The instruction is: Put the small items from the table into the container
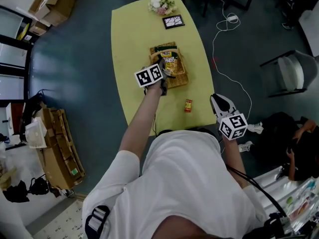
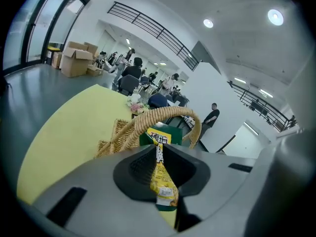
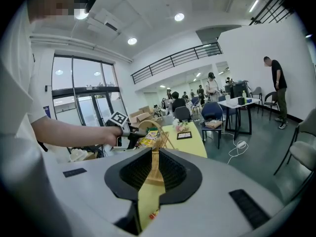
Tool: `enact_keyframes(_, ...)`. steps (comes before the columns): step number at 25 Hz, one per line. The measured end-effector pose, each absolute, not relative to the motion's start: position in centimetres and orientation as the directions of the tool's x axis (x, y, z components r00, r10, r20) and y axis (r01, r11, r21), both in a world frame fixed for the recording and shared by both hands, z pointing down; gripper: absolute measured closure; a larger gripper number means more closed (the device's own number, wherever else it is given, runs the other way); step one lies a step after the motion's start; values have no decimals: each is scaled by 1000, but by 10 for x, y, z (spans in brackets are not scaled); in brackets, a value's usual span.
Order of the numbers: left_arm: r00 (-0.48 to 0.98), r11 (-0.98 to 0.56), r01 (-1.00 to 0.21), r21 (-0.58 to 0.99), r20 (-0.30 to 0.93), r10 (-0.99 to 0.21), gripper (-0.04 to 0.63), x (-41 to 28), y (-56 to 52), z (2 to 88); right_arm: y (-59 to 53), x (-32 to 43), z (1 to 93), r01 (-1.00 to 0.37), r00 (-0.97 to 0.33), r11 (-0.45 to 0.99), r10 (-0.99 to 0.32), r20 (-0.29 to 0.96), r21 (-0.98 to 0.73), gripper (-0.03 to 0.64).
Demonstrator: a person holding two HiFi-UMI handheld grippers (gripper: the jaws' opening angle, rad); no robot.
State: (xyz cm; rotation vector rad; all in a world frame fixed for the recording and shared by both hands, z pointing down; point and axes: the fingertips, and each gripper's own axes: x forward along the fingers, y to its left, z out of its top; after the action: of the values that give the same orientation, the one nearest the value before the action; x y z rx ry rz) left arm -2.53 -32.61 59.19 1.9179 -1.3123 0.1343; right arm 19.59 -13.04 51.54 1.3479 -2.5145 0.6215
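Yellow table [image 1: 134, 59] | left tool [image 2: 159, 147] pinching yellow sachet [image 2: 165, 184] | green packet [image 2: 176, 135]: Chinese characters

probably an open office: desks [image 3: 231, 102], chairs [image 3: 213, 111], mezzanine railing [image 3: 173, 60], cardboard boxes [image 2: 74, 60].

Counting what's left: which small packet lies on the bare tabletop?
The red-and-yellow one near the basket; the other yellow packet is pinched in the left claw.

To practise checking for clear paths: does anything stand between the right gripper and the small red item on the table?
Nothing visible does. Only bare yellow table lies between the right gripper and the red item. In the right gripper view the item shows low down, between the open, empty jaws.
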Motion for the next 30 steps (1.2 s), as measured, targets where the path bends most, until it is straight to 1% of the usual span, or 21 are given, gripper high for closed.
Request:
enact_keyframes(4,438,-133,-829,543,483,-758,568,-29,-326,583,-132,191,516,-823,-568,505,-726,387,-259,566)
enact_keyframes(7,455,-152,-826,543,482,-749,562,-28,-327,586,-134,188,518,-817,-577,516,-718,389,-259,566)
enact_keyframes(9,473,-169,-821,546,484,-736,502,-24,-325,588,-137,185,518,-813,-583,523,-713,390,-258,566)
enact_keyframes(10,477,-173,-820,545,484,-734,491,-23,-325,588,-138,184,518,-811,-585,525,-712,389,-258,566)
enact_keyframes(18,477,-187,-828,528,490,-730,491,-20,-326,587,-146,178,517,-800,-599,541,-702,385,-259,566)
enact_keyframes(25,471,-183,-834,521,499,-727,491,-18,-328,590,-154,161,515,-769,-637,589,-670,382,-249,566)
enact_keyframes(30,479,-187,-826,532,486,-731,490,-11,-337,587,-160,158,516,-762,-645,594,-660,385,-258,566)
